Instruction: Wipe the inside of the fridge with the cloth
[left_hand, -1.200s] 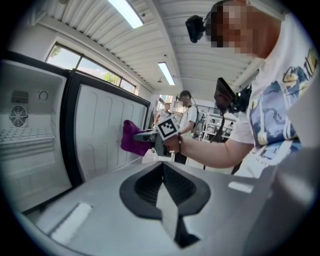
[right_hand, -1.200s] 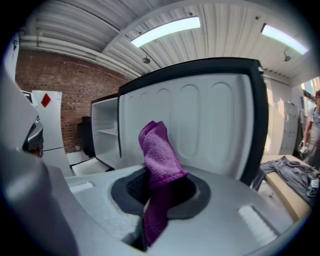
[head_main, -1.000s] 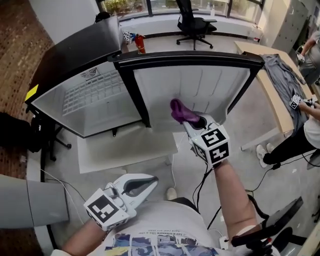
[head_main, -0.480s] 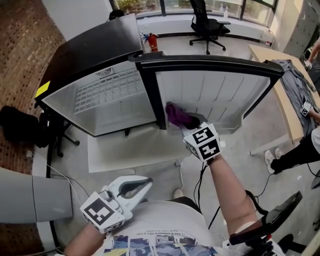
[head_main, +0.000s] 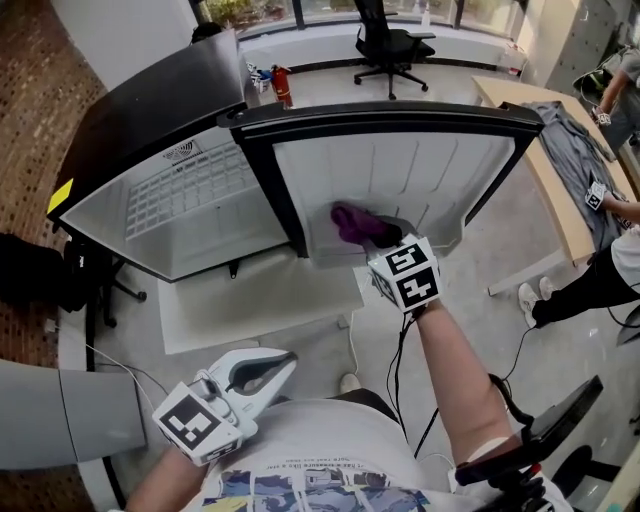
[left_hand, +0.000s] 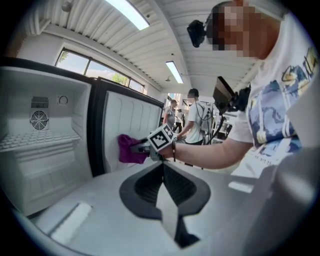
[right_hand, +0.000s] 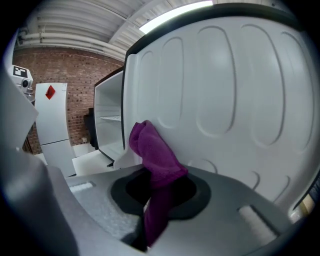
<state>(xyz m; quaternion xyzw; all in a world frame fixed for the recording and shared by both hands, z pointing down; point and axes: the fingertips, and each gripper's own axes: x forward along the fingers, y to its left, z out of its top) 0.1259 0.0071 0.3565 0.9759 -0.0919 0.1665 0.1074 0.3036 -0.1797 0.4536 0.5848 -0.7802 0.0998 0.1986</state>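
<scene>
Wiping the fridge door's (head_main: 400, 165) inner panel, it seems: right gripper (head_main: 387, 238) clamps the cloth (head_main: 355, 222) at it; left gripper (head_main: 283, 360) hangs closed, empty. Next, probably sweep sideways with steady pressure.

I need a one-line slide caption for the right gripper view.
Right gripper, shut on a purple cloth, at the fridge door's white inner panel.

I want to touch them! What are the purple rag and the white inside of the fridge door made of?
The purple cloth looks like soft, matte fabric: it folds, droops and looks fuzzy. The door lining looks like smooth moulded plastic with a slight sheen: rounded pressed-in panels catch soft light. Painted metal cannot be ruled out.
</scene>
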